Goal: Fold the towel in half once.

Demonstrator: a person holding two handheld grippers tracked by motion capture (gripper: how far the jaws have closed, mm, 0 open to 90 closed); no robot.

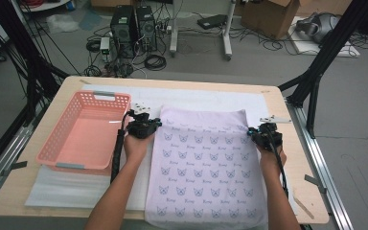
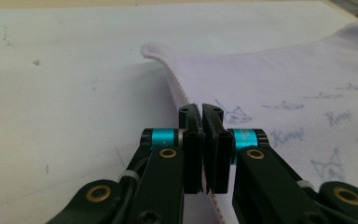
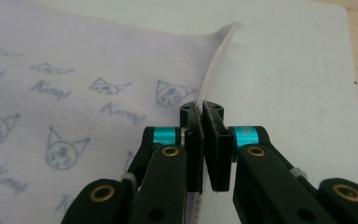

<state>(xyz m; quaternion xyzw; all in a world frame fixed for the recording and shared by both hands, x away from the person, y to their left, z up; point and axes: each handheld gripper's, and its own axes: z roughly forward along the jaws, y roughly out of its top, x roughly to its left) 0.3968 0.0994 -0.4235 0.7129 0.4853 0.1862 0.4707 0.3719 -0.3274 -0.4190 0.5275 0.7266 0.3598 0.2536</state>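
Note:
A pale lilac cloth [image 1: 203, 163] printed with blue cat faces lies flat on the white sheet [image 1: 211, 98], reaching from mid-table to the near edge. My left gripper [image 1: 148, 120] is at the cloth's left hem near its far corner. In the left gripper view, the left gripper [image 2: 201, 112] is shut, with the cloth [image 2: 270, 79] pinched at its stitched hem and the corner slightly raised. My right gripper [image 1: 263, 130] is at the right hem near the far right corner. Seen from the right gripper view, the right gripper [image 3: 201, 109] is shut on that hem of the cloth [image 3: 74, 70].
A pink slotted basket [image 1: 57, 143] with nothing in it stands at the left of the wooden table [image 1: 306, 191], close beside my left hand. Black frame posts rise at both far corners. Beyond the table, computers, cables and boxes sit on the floor.

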